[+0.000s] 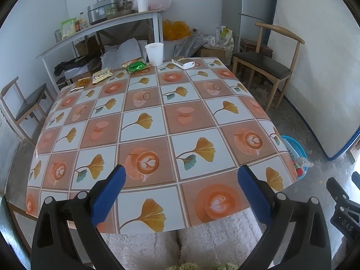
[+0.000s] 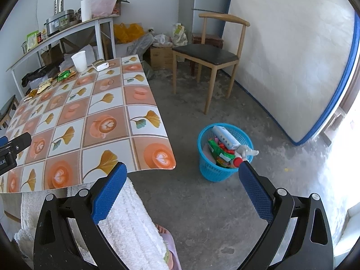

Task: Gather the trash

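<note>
Trash lies along the far edge of the patterned table point(image 1: 146, 121): a white paper cup point(image 1: 154, 54), a green wrapper point(image 1: 135, 67), a white packet point(image 1: 183, 63), a tan packet point(image 1: 101, 75) and a yellow wrapper point(image 1: 81, 83). My left gripper point(image 1: 181, 175) hangs open over the near table edge, nothing between its fingers. On the floor right of the table stands a blue bin point(image 2: 225, 151) holding wrappers, a box and a bottle. My right gripper point(image 2: 183, 175) is open above the floor near the bin. The cup point(image 2: 79, 61) shows in the right wrist view too.
Wooden chairs stand at the right point(image 2: 209, 54) and the left point(image 1: 24, 103). A shelf table point(image 1: 101, 24) with pots and a paper roll runs along the back wall. Bags and boxes point(image 1: 202, 42) fill the far corner. The person's white-robed legs point(image 2: 130, 225) are below the grippers.
</note>
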The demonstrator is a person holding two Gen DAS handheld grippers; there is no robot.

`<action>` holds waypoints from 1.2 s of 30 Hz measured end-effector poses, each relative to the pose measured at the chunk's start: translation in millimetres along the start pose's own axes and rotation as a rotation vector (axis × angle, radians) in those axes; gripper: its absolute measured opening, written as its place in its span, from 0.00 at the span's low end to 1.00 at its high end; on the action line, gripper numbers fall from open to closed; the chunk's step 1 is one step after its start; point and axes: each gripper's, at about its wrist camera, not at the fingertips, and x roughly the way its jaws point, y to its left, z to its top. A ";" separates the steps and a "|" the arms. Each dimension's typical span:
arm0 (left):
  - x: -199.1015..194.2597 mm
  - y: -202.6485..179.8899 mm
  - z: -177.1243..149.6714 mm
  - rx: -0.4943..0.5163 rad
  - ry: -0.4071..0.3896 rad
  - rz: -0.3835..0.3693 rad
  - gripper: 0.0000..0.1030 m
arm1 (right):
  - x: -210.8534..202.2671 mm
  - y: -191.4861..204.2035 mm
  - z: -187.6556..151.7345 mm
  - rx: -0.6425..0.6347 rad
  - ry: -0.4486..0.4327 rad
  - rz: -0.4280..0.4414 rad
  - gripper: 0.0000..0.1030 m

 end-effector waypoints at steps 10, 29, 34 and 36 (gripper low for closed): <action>-0.8 11.1 0.5 -0.022 0.002 0.008 0.95 | -3.0 6.5 2.2 -0.012 -0.009 0.007 0.92; -1.7 16.4 1.4 -0.027 -0.001 0.009 0.95 | -4.8 11.1 3.9 -0.017 -0.017 0.010 0.92; -2.0 16.9 1.3 -0.029 -0.002 0.009 0.95 | -7.8 13.3 5.9 -0.018 -0.022 0.012 0.92; -3.5 17.7 1.4 -0.030 -0.004 0.009 0.95 | -8.6 14.6 6.7 -0.019 -0.023 0.014 0.92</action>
